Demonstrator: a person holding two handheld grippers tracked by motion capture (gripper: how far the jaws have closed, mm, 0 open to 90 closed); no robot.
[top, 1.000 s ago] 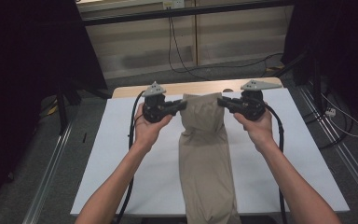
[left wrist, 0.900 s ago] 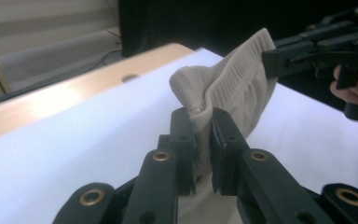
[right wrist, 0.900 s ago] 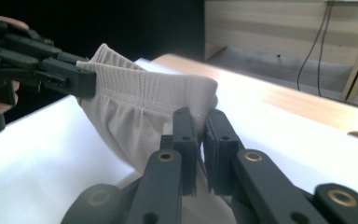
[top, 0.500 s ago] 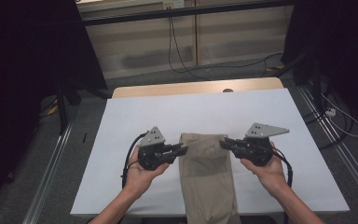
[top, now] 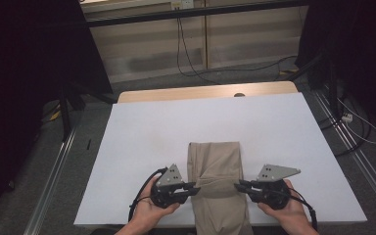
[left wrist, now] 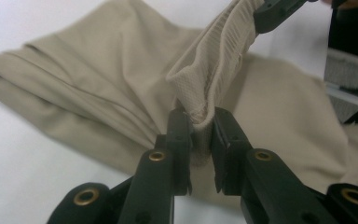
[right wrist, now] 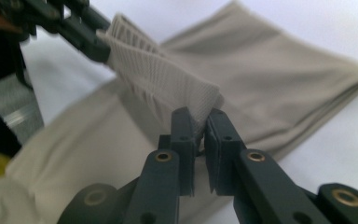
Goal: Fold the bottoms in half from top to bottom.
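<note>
Left gripper (top: pixel 192 186) pinches one end of the ribbed waistband (left wrist: pixel 214 60) of the beige trousers (top: pixel 215 161); right gripper (top: pixel 238 185) clamps the other end, jaws of both nearly closed on the fabric. You hold the band stretched between them, raised just off the cloth, probably so the folded layer lands square. Trousers lie lengthwise on the white table cover (top: pixel 142 137), near edge, folded end pointing away, rest hanging off towards you. Looks like mid-fold.

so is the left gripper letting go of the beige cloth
No, the left gripper has its jaws closed on the ribbed edge of the beige cloth, which sits pinched between them.
</note>
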